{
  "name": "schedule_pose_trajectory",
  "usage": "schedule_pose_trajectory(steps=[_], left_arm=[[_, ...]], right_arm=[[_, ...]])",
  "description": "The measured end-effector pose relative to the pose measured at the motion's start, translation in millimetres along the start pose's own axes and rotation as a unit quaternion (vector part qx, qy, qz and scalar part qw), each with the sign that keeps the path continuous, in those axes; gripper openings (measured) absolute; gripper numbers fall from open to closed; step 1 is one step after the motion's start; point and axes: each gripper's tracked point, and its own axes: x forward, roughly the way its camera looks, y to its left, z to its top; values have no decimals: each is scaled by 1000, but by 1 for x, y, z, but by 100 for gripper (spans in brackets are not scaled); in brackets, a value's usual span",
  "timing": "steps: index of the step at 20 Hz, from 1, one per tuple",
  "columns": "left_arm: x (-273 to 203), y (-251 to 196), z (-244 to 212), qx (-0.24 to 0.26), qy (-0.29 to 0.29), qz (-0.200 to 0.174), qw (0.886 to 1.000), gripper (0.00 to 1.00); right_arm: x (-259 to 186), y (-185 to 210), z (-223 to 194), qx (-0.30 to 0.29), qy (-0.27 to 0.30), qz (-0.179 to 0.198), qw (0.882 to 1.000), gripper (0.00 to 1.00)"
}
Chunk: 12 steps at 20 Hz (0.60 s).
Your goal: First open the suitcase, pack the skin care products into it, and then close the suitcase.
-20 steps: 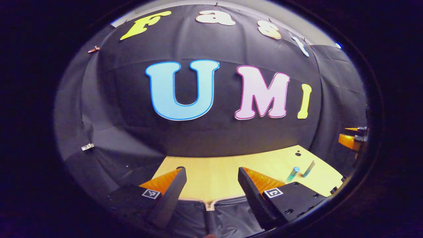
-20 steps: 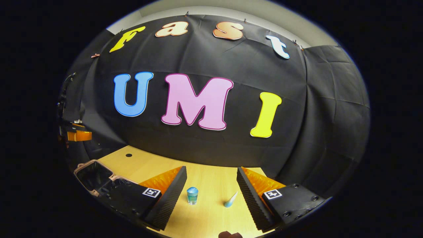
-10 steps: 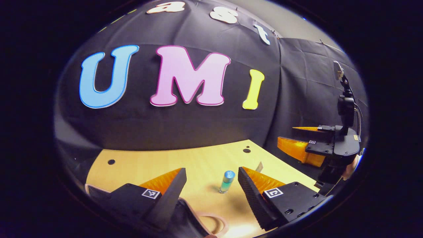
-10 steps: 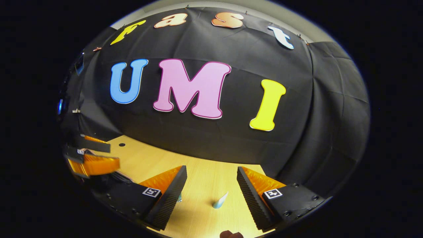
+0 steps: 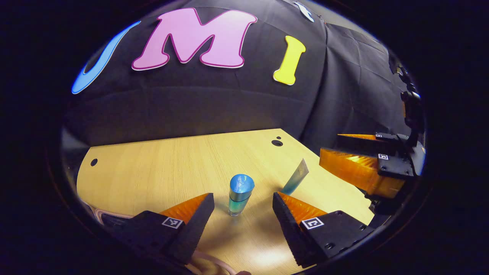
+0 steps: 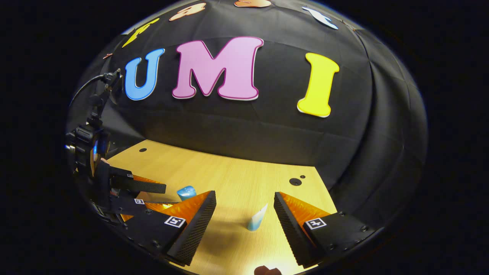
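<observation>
Left tongs (image 5: 243, 201): spread wide, gripping nothing, hanging over the table (image 5: 160, 164). The blue-capped bottle (image 5: 239, 194) stands upright on the table in the gap ahead of the two fingertips, touching neither. Further out and to the right, the small tube (image 5: 296, 178) stands on its cap end, leaning a bit. Suitcase (image 5: 105, 219): only a pinkish rim at the bottom-left edge of the left gripper view, behind the left finger; can't tell open or closed from this. The right tongs also appear at the right edge of that view, above the table corner.

Right tongs (image 6: 244, 204): also spread wide, nothing between them. In the right gripper view the tube (image 6: 256, 218) stands on the table between the fingertips, clear of both. The bottle's blue cap (image 6: 186, 192) peeks out just past the left finger. Left tongs (image 6: 153, 194) come in from the left, near the bottle.
</observation>
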Motion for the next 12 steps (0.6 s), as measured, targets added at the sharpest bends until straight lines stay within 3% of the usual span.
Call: schedule_pose_trajectory(steps=[8,9,10,11,12], left_arm=[[70,8,-14,15,31,30,999,97],[76,10,-14,22,31,32,999,93],[82,13,-14,26,29,37,999,79],[82,14,-13,28,29,37,998,51],[81,13,-11,30,30,32,999,47]], right_arm=[[48,-15,-71,15,80,22,996,98],[53,-16,-75,18,83,22,996,97],[59,-17,-78,20,84,21,996,97],[65,-19,-82,21,87,20,996,95],[70,-21,-87,22,94,18,995,97]])
